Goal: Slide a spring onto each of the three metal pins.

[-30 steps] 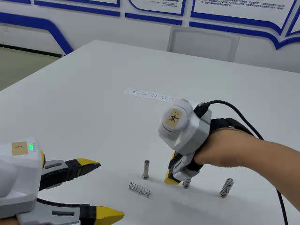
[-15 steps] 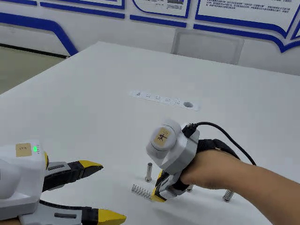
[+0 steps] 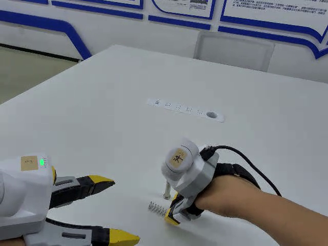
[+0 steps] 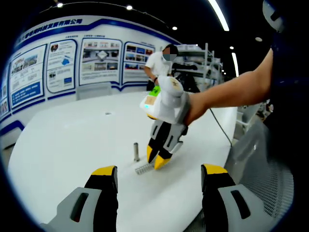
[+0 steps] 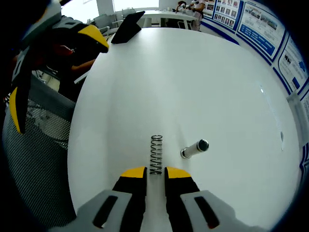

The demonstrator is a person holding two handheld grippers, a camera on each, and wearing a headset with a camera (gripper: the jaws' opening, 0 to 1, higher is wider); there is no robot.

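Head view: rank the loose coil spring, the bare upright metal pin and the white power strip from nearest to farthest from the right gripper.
1. Loose metal coil spring: lying flat, right at the tips of the right gripper, on their left.
2. Bare upright metal pin: standing just beyond the spring.
3. White power strip: far beyond both.

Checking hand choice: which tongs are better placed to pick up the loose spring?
Right. The right tongs sit at the spring, beside the bare pin; the left tongs hang open, farther back.
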